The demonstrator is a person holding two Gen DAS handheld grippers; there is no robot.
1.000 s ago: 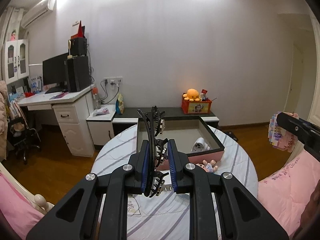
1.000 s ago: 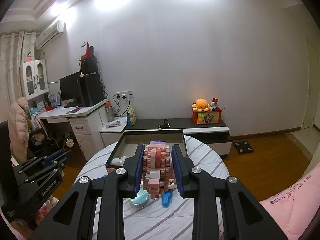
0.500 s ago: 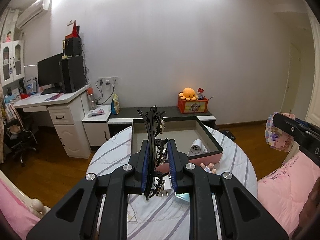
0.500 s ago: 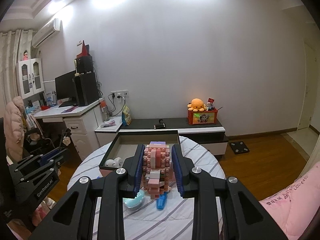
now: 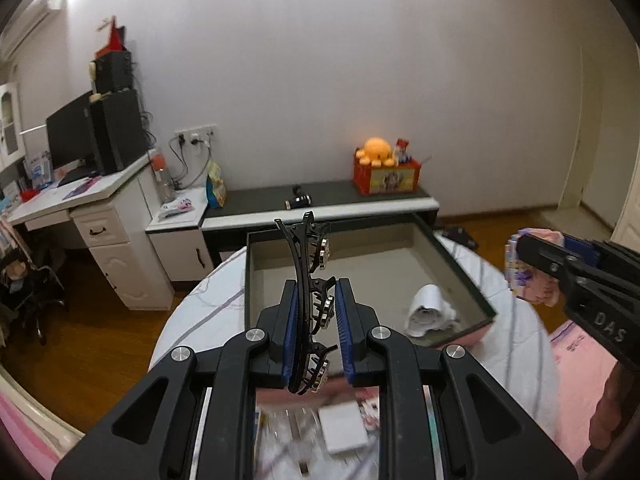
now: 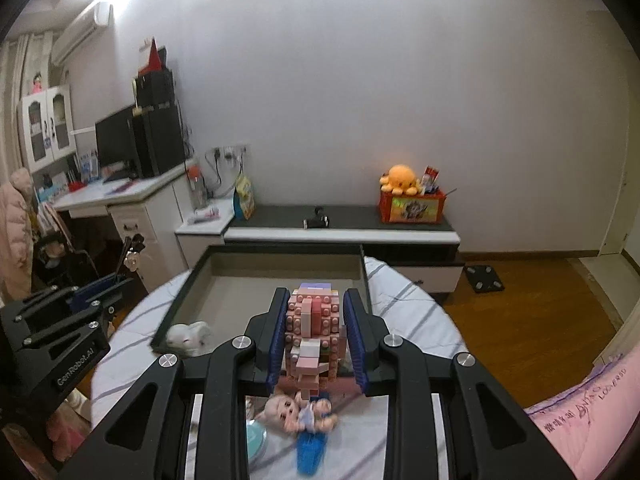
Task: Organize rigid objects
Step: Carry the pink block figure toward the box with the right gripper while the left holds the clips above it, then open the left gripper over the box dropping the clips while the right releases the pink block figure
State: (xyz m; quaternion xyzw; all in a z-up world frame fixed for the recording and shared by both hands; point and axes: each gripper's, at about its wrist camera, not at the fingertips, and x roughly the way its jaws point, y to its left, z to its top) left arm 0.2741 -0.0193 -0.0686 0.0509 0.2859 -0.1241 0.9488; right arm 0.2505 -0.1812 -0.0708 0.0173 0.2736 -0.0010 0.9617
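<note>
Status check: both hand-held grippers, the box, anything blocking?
Left hand-held gripper shut on black hair claw. Right hand-held gripper shut on pink brick figure. Open box ahead, white item inside; nothing blocking.

The open box [image 6: 280,276] lies mostly bare, only a white toy [image 6: 186,338] (near corner) intruding.

A plain white wall [image 6: 400,80] is filling the upper frame, ceiling light glaring at upper left. A white desk [image 5: 100,216] is standing at left. Wooden floor [image 6: 528,304] is showing at right.
</note>
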